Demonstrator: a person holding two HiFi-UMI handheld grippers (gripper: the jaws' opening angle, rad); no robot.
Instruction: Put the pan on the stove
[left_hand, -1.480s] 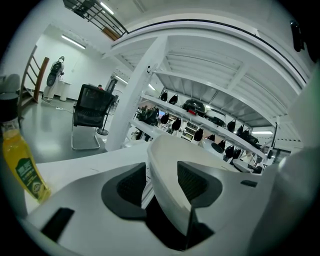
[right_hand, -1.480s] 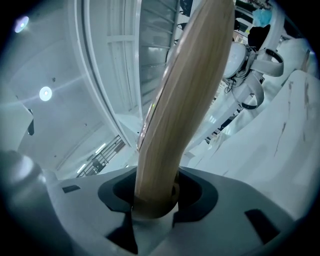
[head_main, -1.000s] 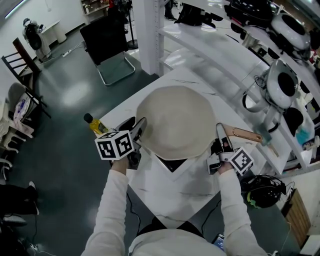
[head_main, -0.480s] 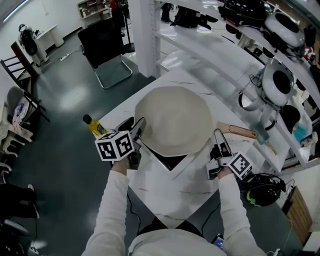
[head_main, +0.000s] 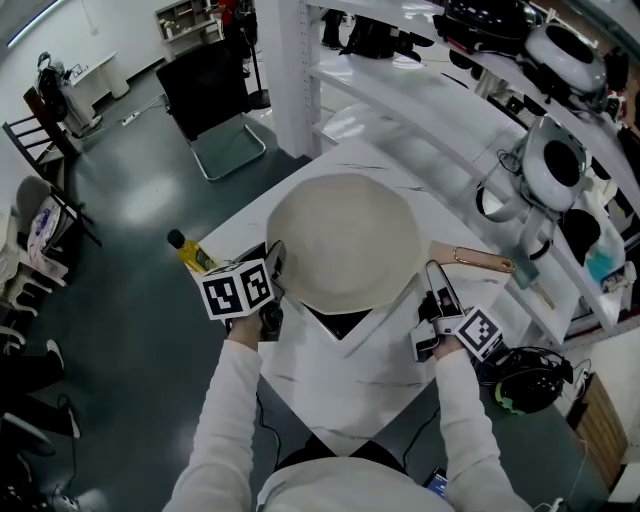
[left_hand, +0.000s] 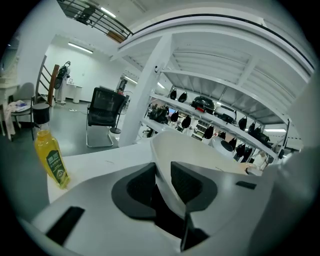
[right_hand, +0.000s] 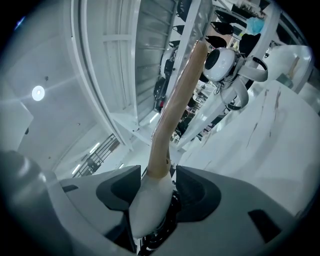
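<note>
Two grippers are working on one pan (head_main: 345, 240), and I am checking each view for what the others miss. Only the left gripper view is showing me the left gripper (left_hand: 164, 176) closing its jaws on the pan's thin cream rim, a pad flanking it on each side. A yellow oil bottle (left_hand: 51, 159) is standing on the table off to the left. From the head view I am seeing the pan as a wide, pale cream round over the white table (head_main: 340, 395), covering most of a dark slab (head_main: 340, 325). I cannot tell whether it is resting or lifted. Only the right gripper view is showing the right gripper (right_hand: 159, 186) clamping tight on the handle (right_hand: 175, 105), which is cream at the root and tan wood beyond. Both sleeves (head_main: 225, 420) are reaching forward, one to each side of the pan.
</note>
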